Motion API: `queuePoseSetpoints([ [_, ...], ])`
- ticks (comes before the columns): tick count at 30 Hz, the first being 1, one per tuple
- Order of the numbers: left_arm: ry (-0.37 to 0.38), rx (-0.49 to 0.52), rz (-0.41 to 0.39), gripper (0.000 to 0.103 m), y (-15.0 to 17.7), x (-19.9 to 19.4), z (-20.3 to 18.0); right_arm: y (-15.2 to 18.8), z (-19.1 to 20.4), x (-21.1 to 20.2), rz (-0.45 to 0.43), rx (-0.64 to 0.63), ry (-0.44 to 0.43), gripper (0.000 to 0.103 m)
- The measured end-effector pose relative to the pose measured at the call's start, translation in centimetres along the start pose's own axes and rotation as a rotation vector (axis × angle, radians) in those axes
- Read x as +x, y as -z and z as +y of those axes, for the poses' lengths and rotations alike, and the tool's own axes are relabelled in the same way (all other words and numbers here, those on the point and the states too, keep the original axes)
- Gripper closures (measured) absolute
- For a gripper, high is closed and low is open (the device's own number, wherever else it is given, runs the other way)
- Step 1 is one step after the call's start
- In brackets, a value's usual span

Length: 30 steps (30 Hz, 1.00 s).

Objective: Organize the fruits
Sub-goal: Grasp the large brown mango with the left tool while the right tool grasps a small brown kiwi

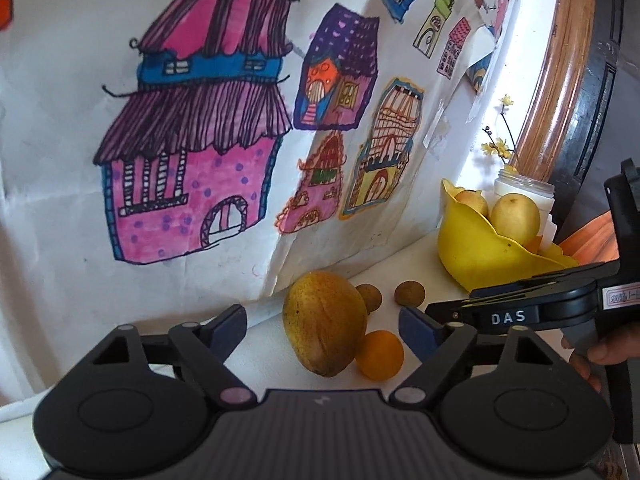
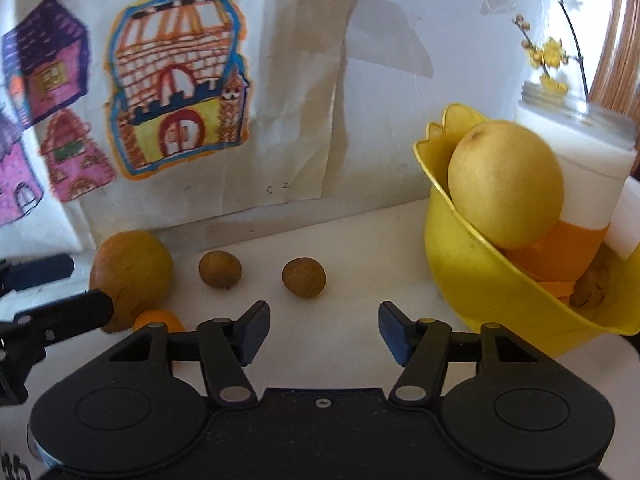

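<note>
A large yellow-brown mango lies on the white surface between the fingers of my left gripper. That gripper is open and its pads stand clear of the fruit. A small orange rests against the mango's right side. Two small brown round fruits lie just behind. My right gripper is open and holds nothing, with one brown fruit a little beyond its fingers. A yellow bowl at the right holds a yellow pear and other fruit.
A white jar with yellow flower twigs stands behind the bowl. Paper with coloured house drawings covers the wall close behind the fruit. A round wooden frame rises at the right. A person's hand holds the right gripper's handle.
</note>
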<state>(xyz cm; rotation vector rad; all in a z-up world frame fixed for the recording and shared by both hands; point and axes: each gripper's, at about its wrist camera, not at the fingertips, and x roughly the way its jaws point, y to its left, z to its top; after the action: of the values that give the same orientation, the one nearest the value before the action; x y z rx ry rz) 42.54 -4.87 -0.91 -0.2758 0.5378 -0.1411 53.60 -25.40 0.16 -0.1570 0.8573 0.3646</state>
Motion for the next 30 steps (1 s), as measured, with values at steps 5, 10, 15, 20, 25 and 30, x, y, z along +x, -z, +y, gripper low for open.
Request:
queuePoseSetpoints([
  [5, 0.005, -0.026, 0.016, 0.026, 0.0, 0.9, 0.2, -0.8, -0.7, 1.4, 0.004, 0.06, -0.021, 0.044],
  [10, 0.006, -0.068, 0.033, 0.031, 0.1, 1.9, 0.7, -1.8, -1.2, 2.7, 0.016, 0.11, -0.047, 0.046],
  [15, 0.011, -0.106, 0.051, 0.034, 0.1, 2.5, 1.4, -2.4, -1.3, 4.1, 0.026, 0.117, -0.058, 0.053],
  [20, 0.022, -0.125, 0.052, 0.034, 0.1, 2.8, 1.8, -2.1, -1.2, 5.2, 0.028, 0.117, -0.058, 0.059],
  [25, 0.021, -0.144, 0.052, 0.035, 0.2, 3.0, 2.1, -2.2, -1.7, 5.5, 0.02, 0.115, -0.058, 0.068],
  [30, 0.038, -0.163, 0.063, 0.044, 0.3, 3.0, 2.1, -1.9, -1.7, 5.2, 0.019, 0.117, -0.057, 0.072],
])
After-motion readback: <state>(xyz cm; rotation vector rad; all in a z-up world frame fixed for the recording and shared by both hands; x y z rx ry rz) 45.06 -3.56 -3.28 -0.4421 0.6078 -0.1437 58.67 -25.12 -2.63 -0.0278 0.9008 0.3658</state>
